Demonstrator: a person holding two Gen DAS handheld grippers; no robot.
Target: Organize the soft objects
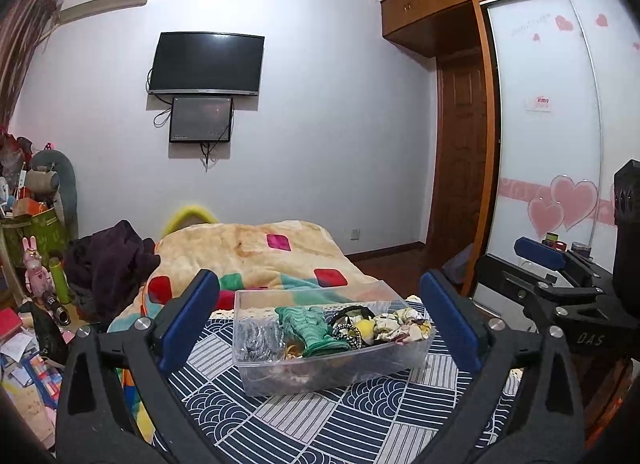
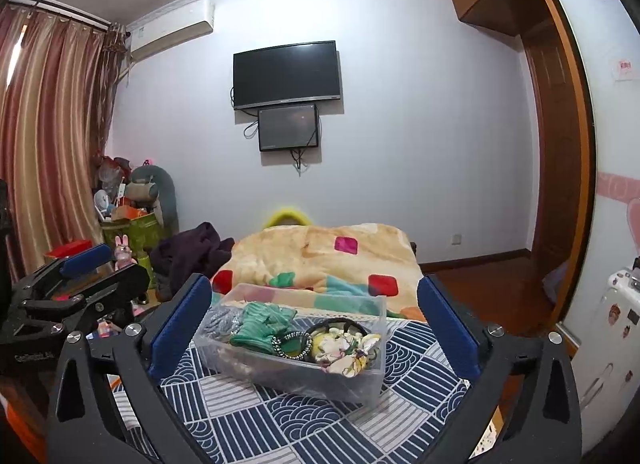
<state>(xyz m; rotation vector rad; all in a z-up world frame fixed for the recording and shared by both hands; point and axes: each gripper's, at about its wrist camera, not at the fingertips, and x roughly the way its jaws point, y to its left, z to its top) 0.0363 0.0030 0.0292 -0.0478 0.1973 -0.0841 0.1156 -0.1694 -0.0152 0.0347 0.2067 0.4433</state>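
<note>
A clear plastic bin [image 1: 256, 376] stands on the blue patterned cloth [image 1: 328, 424] and holds a green knitted piece [image 1: 310, 330], a grey item [image 1: 256, 334], black hair bands [image 1: 348, 326] and a floral scrunchie [image 1: 400, 324]. It also shows in the right wrist view [image 2: 320, 378], with the green piece [image 2: 258, 324] and the scrunchie [image 2: 344, 348]. My left gripper [image 1: 320, 324] is open and empty, its blue pads on either side of the bin. My right gripper [image 2: 316, 320] is open and empty, also straddling the bin from the near side.
A patterned blanket [image 1: 256, 248] lies on the bed behind the bin, with dark clothes [image 1: 112, 260] to its left. Cluttered shelves and toys [image 1: 36, 248] stand at far left. A wardrobe [image 1: 552, 143] and wooden door [image 1: 460, 151] are at right.
</note>
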